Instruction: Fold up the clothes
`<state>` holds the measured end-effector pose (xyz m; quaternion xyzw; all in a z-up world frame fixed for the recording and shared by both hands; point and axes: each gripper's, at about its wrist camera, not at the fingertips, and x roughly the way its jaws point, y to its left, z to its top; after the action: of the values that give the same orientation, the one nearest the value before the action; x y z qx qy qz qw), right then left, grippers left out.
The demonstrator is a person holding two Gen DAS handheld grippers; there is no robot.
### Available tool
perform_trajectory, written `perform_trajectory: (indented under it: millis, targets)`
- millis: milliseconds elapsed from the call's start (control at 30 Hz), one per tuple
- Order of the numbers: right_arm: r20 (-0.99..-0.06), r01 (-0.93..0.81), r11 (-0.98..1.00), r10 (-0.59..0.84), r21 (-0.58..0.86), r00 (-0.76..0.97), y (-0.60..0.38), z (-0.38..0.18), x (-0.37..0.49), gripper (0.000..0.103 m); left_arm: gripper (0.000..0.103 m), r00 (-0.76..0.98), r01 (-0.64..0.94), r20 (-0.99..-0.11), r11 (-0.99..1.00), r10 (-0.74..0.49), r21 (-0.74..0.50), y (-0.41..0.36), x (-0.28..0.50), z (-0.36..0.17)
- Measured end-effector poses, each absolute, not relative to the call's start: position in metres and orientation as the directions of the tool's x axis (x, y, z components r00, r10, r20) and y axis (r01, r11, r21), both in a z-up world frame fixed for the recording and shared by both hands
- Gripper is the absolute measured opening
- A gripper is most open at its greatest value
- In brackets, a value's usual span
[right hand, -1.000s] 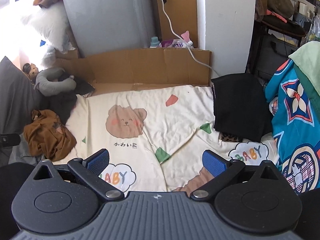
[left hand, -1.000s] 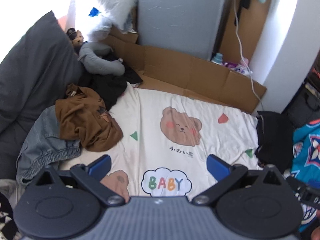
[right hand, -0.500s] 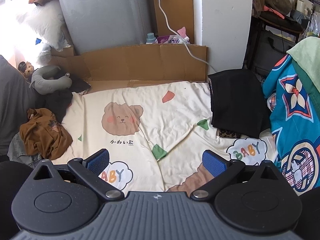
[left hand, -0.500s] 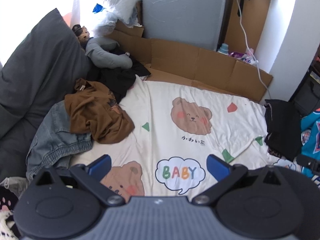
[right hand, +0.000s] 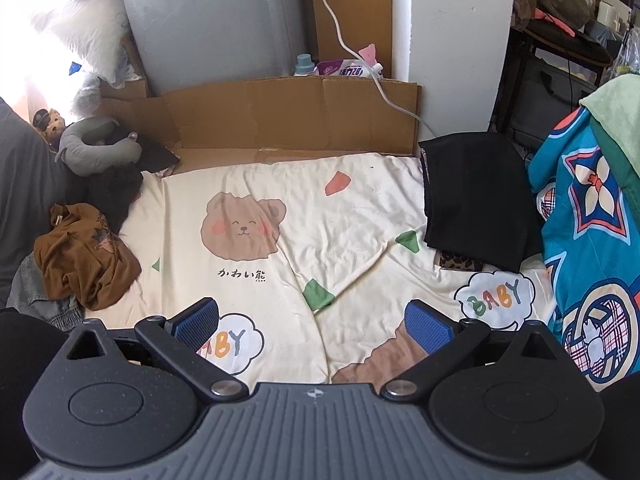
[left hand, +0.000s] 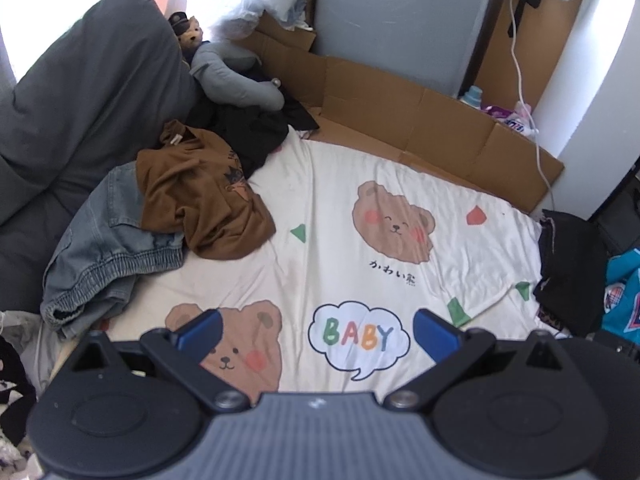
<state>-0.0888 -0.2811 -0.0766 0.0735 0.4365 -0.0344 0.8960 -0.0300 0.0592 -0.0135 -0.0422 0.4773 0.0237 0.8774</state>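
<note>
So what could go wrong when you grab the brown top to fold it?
The brown top lies crumpled partly over the denim garment, with black clothes bunched behind it, so an open tool might pinch two layers and drag both. The bear sheet already has a ridge, so folds made on it may come out crooked.

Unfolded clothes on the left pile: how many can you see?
3. Brown hoodie on top, denim garment beneath it toward the near edge, black garment behind by the grey neck pillow. More may be buried underneath.
</note>
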Motion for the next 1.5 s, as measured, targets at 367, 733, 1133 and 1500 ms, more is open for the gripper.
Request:
perform_trajectory:
  millis: [367, 733, 1133, 1500]
  targets:
    - [-0.791, 0.114, 0.990, 0.000, 0.088, 0.611, -0.280, -0.077, -0.091, 0.102, 0.102, 0.525, -0.041, -0.851, 0.999, 0.001, -0.024, 0.039, -0.028, -0.017]
    - [-0.791, 0.117, 0.989, -0.002, 0.089, 0.612, -0.286, -0.078, -0.093, 0.102, 0.102, 0.488, -0.041, -0.872, 0.997, -0.037, -0.065, 0.035, -0.025, -0.025]
    - [-0.792, 0.116, 0.989, 0.000, 0.090, 0.611, -0.285, -0.079, -0.092, 0.102, 0.101, 0.489, -0.044, -0.871, 0.997, -0.035, -0.065, 0.036, -0.025, -0.023]
    - [-0.790, 0.112, 0.990, -0.001, 0.086, 0.613, -0.283, -0.079, -0.092, 0.102, 0.101, 0.503, -0.047, -0.864, 0.999, 0.006, -0.020, 0.034, -0.023, -0.021]
